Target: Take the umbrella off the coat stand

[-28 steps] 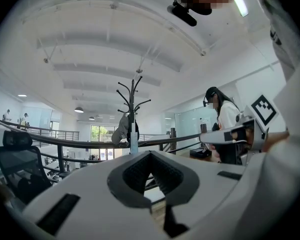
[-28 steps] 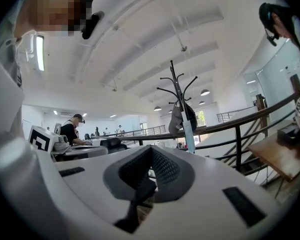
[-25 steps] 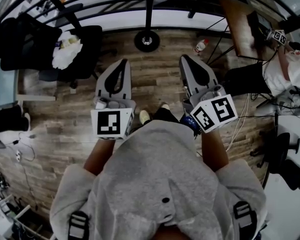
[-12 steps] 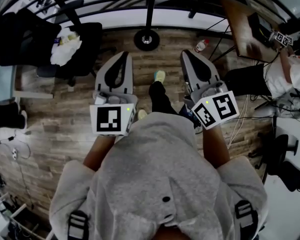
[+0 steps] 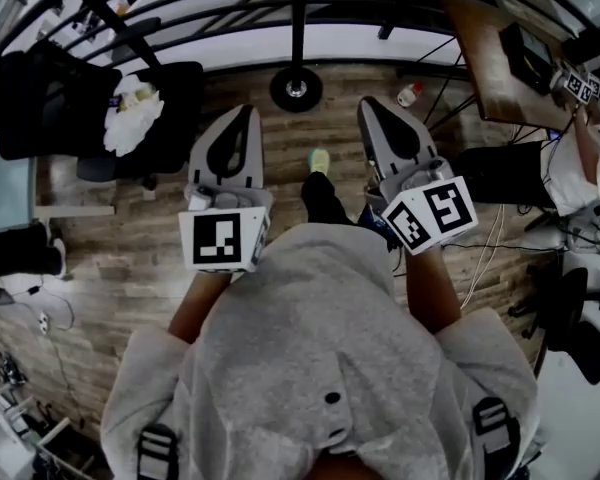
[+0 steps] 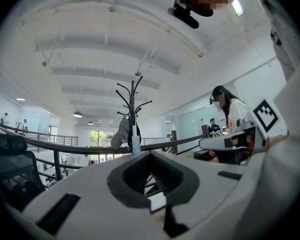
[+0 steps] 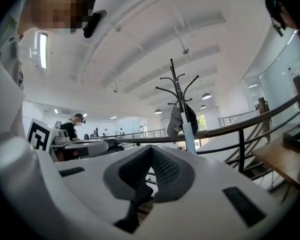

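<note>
Two tongs, the left tongs (image 5: 244, 111) and the right tongs (image 5: 368, 104), are both pinched together and empty. They point level at one coat stand (image 7: 175, 84). One pale umbrella (image 7: 189, 134) hangs upright along the coat stand's pole beside one grey garment (image 7: 175, 122), straight ahead of both tongs and well apart from them.

black metal coat stand (image 6: 133, 104), faintly glossy; matt wood-plank floor (image 5: 130, 258); smooth pale plastic left tool (image 5: 245, 113); grey cloth sweatshirt (image 5: 320, 348).
</note>
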Available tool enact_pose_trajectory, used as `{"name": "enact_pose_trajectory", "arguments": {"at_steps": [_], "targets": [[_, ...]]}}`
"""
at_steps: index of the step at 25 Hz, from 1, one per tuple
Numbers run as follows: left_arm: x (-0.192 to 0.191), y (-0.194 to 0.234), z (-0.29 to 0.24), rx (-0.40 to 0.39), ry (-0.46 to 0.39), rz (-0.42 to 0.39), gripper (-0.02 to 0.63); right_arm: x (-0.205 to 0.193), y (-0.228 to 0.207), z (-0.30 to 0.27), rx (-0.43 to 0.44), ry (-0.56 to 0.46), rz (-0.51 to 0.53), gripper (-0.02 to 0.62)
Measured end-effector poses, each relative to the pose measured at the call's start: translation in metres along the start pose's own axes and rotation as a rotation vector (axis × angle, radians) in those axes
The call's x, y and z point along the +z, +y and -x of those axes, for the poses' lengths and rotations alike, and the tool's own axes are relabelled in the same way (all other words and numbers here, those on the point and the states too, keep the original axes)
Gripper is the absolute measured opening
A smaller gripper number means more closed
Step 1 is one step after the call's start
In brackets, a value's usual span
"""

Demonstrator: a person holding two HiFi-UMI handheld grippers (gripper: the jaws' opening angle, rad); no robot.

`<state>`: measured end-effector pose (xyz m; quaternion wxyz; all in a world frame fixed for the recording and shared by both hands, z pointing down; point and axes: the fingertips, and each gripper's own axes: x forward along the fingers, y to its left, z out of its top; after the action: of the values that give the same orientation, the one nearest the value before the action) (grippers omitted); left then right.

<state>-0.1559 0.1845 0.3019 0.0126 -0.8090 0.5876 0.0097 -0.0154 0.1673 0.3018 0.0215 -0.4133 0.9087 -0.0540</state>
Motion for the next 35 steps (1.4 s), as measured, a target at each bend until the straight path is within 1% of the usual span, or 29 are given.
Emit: {"name": "enact_pose_trajectory", "arguments": {"at_steps": [5, 9, 13, 17, 19, 22, 24, 27, 32, 35], "targets": [[-0.002, 0.0, -0.037, 0.002, 0.007, -0.008, 0.011, -0.001, -0.032, -0.018, 0.004, 0.01, -0.009, 0.009], [-0.016, 0.018, -0.076, 0.019, 0.033, -0.004, 0.011, -0.013, -0.06, -0.054, 0.017, 0.036, -0.025, 0.009], [-0.018, 0.032, -0.105, 0.032, 0.038, 0.012, 0.011, -0.018, -0.079, -0.081, 0.02, 0.065, -0.041, 0.009], [-0.028, 0.03, -0.136, 0.047, 0.057, -0.049, 0.011, -0.025, -0.106, -0.1, 0.035, 0.084, -0.048, 0.009], [-0.036, 0.034, -0.154, 0.045, 0.07, -0.047, 0.011, -0.028, -0.12, -0.112, 0.031, 0.089, -0.046, 0.009], [-0.044, 0.054, -0.175, 0.053, 0.089, -0.031, 0.011, -0.029, -0.138, -0.141, 0.026, 0.098, -0.054, 0.009], [-0.045, 0.067, -0.19, 0.062, 0.095, -0.031, 0.011, -0.026, -0.15, -0.159, 0.023, 0.097, -0.052, 0.011], [-0.045, 0.076, -0.212, 0.054, 0.1, -0.038, 0.011, -0.026, -0.165, -0.174, 0.009, 0.104, -0.052, 0.009], [-0.042, 0.07, -0.246, 0.037, 0.123, -0.054, 0.011, -0.023, -0.194, -0.185, -0.003, 0.102, -0.098, 0.011], [-0.037, 0.069, -0.271, 0.031, 0.128, -0.051, 0.011, -0.016, -0.211, -0.201, 0.004, 0.093, -0.108, 0.011]]}}
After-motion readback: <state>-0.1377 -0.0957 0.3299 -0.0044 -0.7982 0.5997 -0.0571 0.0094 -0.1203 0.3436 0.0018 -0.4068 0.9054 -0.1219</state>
